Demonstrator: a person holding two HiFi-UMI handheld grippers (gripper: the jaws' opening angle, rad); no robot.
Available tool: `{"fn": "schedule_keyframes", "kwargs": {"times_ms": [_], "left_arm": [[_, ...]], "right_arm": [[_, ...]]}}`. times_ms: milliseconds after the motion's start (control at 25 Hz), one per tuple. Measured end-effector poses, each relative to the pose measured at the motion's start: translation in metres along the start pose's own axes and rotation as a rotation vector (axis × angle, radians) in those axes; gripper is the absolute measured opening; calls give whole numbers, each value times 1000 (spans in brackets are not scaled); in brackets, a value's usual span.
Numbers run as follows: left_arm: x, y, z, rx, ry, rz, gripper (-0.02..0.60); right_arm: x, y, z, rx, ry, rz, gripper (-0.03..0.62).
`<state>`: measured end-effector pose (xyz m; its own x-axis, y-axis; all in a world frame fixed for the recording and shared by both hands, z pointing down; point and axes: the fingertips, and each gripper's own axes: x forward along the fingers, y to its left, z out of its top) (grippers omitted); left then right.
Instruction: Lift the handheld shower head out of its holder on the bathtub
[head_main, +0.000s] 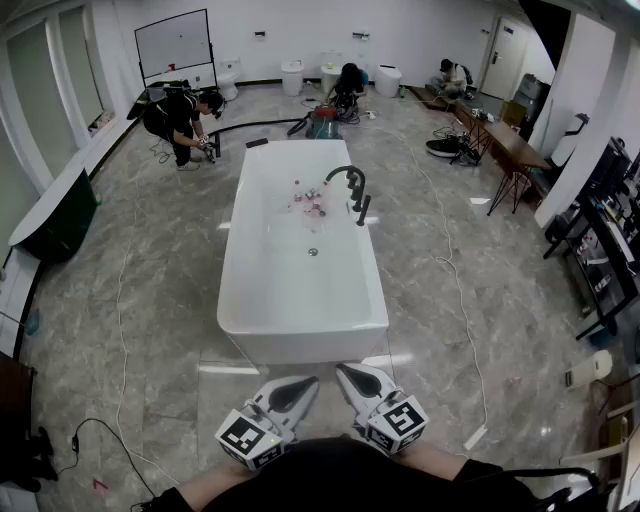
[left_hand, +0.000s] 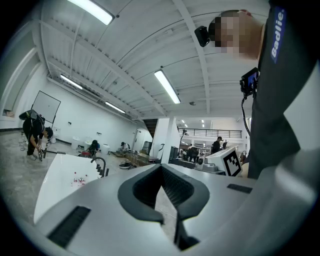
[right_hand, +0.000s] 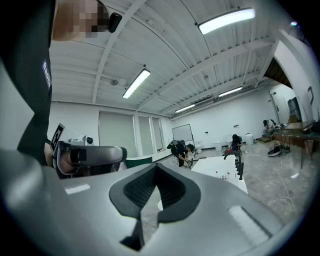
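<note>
The white bathtub (head_main: 300, 328) stands in the middle of the floor in the head view. On its right rim is a black faucet (head_main: 345, 176), with the black handheld shower head (head_main: 362, 208) upright in its holder beside it. Both grippers are held close to the person's body, well short of the tub's near end. My left gripper (head_main: 308, 384) and right gripper (head_main: 345, 373) are shut and hold nothing. The left gripper view shows shut jaws (left_hand: 170, 219) with the faucet (left_hand: 100, 162) far off to the left. In the right gripper view, beyond the shut jaws (right_hand: 150, 219), the shower head (right_hand: 241, 170) is far away.
Small bottles (head_main: 310, 200) lie inside the tub. A cable (head_main: 455, 280) runs along the floor right of the tub. People crouch at the back left (head_main: 185, 118) and beyond the tub (head_main: 348, 85). Tables and racks (head_main: 600, 240) line the right side.
</note>
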<state>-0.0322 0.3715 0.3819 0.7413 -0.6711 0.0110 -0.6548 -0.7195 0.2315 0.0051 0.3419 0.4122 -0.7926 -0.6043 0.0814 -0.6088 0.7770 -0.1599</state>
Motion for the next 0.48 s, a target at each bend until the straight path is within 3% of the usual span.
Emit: {"fn": "schedule_keyframes", "kwargs": {"times_ms": [480], "left_arm": [[11, -4, -7, 2, 3, 2, 0]], "right_arm": [[-6, -6, -7, 26, -15, 32, -8]]}}
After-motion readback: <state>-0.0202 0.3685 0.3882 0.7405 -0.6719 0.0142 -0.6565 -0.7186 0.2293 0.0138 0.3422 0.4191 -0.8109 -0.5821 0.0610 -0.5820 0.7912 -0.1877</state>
